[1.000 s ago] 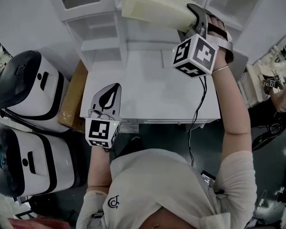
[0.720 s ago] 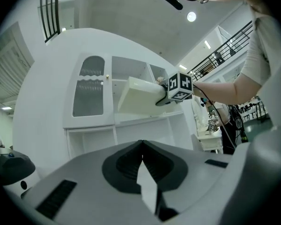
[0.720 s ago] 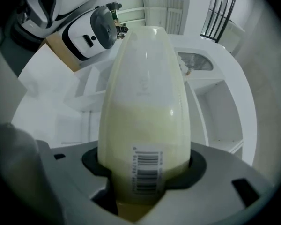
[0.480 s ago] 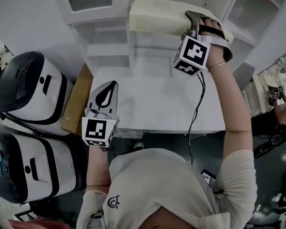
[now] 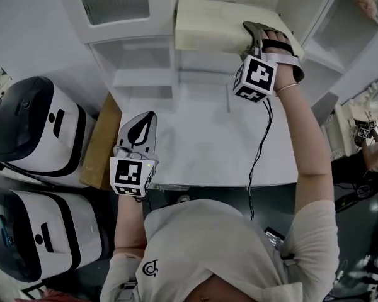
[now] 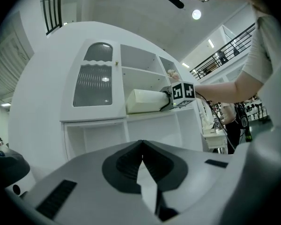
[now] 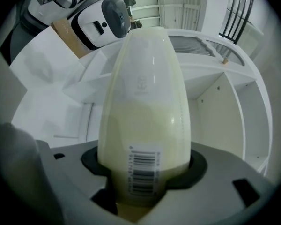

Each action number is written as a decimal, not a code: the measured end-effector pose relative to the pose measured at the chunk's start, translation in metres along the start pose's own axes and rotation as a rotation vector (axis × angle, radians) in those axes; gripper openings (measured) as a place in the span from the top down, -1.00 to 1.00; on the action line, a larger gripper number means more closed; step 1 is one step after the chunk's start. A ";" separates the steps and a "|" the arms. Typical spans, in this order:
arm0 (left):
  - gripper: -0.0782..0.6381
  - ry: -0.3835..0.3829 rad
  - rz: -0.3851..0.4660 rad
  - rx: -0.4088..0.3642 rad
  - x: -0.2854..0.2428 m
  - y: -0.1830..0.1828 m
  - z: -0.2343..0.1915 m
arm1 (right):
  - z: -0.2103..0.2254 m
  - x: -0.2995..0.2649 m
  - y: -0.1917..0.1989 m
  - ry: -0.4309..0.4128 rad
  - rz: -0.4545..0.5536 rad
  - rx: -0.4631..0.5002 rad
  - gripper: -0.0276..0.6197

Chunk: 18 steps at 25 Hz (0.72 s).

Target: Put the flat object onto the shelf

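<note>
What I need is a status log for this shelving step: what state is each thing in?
Cream flat package with barcode, gripped at one end, held roughly level at the white open shelf.
Right gripper, fingers shut on the package.
Left gripper, fingers shut, empty.
White cabinet's ribbed-glass door, closed.

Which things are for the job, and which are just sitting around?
For the job:
- cream flat package, gripped in the right tongs
- white shelf

Just sitting around:
- two white-and-black appliances
- cardboard box
- left tongs, shut and empty
</note>
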<state>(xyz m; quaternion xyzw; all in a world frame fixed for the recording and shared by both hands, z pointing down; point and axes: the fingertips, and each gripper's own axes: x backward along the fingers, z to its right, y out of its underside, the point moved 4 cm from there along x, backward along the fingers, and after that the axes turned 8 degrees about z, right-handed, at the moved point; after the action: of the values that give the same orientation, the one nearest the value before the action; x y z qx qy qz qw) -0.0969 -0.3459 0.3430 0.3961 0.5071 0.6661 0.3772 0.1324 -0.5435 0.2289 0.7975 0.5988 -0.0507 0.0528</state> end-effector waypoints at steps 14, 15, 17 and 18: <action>0.75 -0.022 -0.036 0.025 -0.022 0.027 -0.034 | -0.010 -0.065 0.005 -0.144 -0.040 -0.044 -0.29; 0.75 -0.022 -0.039 0.025 -0.024 0.029 -0.035 | -0.011 -0.068 0.005 -0.166 -0.043 -0.047 -0.39; 0.75 -0.020 -0.042 0.028 -0.028 0.033 -0.037 | -0.014 -0.075 0.007 -0.176 -0.049 -0.037 -0.43; 0.75 -0.016 -0.044 0.028 -0.031 0.035 -0.037 | -0.014 -0.079 0.009 -0.167 -0.053 -0.025 -0.44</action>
<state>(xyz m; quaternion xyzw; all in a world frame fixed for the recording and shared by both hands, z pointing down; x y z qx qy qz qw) -0.1219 -0.3947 0.3660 0.3955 0.5219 0.6473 0.3902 0.1191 -0.6187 0.2540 0.7738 0.6137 -0.1108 0.1112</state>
